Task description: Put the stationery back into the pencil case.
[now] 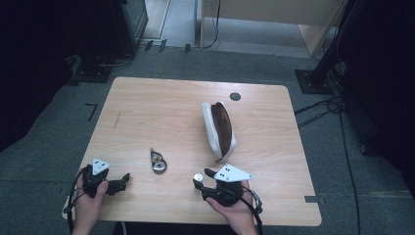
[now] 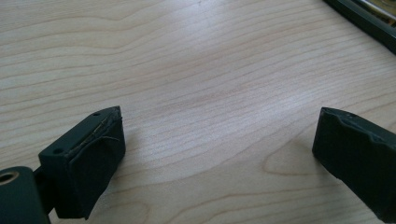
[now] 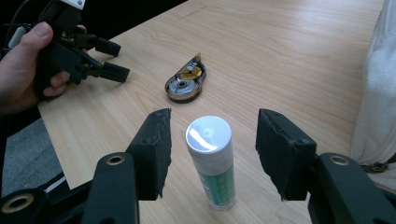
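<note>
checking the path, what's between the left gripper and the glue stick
The correction tape dispenser lies on the table between the left gripper and the upright glue stick; the right gripper view shows this, with bare wood on both sides of it.

On the bench [image 1: 147, 107] my right gripper [image 3: 212, 140] sits near the front edge, right of centre, with the glue stick [image 3: 211, 161] standing upright between its jaws, touching neither. My left gripper [image 1: 120, 184] rests at the front left corner, well apart from the right one. The correction tape dispenser [image 1: 158, 161] lies flat between the two grippers, a little farther from me than either. The pencil case [image 1: 219, 129] lies behind my right gripper, toward the middle of the bench, its length running away from me. Behind it, near the far edge, sits a cable grommet [image 1: 235, 96].
</note>
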A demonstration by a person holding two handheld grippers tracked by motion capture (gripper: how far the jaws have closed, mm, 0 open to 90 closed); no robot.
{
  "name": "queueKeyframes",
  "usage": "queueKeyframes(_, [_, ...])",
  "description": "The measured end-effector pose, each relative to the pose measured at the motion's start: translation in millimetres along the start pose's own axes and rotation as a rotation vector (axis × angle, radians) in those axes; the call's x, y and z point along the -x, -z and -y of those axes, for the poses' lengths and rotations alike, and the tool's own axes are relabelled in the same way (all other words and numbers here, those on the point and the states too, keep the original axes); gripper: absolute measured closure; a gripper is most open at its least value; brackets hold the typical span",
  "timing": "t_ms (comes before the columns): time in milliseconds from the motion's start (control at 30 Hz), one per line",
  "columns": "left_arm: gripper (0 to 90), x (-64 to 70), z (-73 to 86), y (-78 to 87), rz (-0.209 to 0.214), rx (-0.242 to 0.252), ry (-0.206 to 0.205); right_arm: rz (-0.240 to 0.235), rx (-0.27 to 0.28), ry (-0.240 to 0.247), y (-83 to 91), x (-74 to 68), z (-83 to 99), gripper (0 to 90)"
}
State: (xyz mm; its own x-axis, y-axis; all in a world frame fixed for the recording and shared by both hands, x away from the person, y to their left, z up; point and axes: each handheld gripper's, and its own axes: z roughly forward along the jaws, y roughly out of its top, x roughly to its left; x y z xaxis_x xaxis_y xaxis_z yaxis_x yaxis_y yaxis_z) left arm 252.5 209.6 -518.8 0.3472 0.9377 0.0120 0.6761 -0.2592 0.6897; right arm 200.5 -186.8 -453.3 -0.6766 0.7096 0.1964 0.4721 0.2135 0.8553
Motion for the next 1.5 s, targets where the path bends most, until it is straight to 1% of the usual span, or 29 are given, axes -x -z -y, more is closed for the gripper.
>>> queueKeyframes(133, [2.7,-0.1,0.0,0.0,0.000,0.000,-0.001,0.000,-0.007,0.000,-2.4,-0.5,0.8,45.8])
queueKeyframes(233, [2.7,-0.1,0.0,0.0,0.000,0.000,-0.001,-0.001,-0.012,0.010,-3.9,-1.1,0.8,45.9])
queueKeyframes(500, [2.7,0.0,0.0,0.0,0.000,0.000,0.000,0.010,-0.030,0.021,-7.4,-2.8,1.7,45.9])
queueKeyframes(700, [2.7,-0.1,0.0,0.0,0.000,0.000,-0.001,0.030,-0.049,0.041,-12.3,-3.7,3.2,47.3])
queueKeyframes(800, [2.7,0.0,0.0,0.0,0.000,0.000,-0.001,0.050,-0.067,0.074,-13.8,-5.8,3.3,51.0])
queueKeyframes(867, [2.7,0.0,0.0,0.0,0.000,0.000,0.000,0.066,-0.073,0.093,-14.6,-6.6,4.2,56.5])
queueKeyframes(933, [2.7,0.0,0.0,0.0,0.000,0.000,-0.001,0.076,-0.070,0.106,-14.8,-7.3,4.7,64.8])
queueKeyframes(1000, [2.7,0.0,0.0,0.0,0.000,0.000,-0.001,0.091,-0.063,0.109,-14.5,-8.2,4.5,65.4])
queueKeyframes(1200, [2.7,-0.1,0.0,0.0,0.000,0.000,-0.001,0.106,-0.052,0.087,-14.1,-4.7,3.4,65.7])
queueKeyframes(1500, [2.7,0.0,0.0,0.0,0.001,0.000,0.000,0.122,-0.025,0.050,-1.8,2.8,-3.4,65.9])
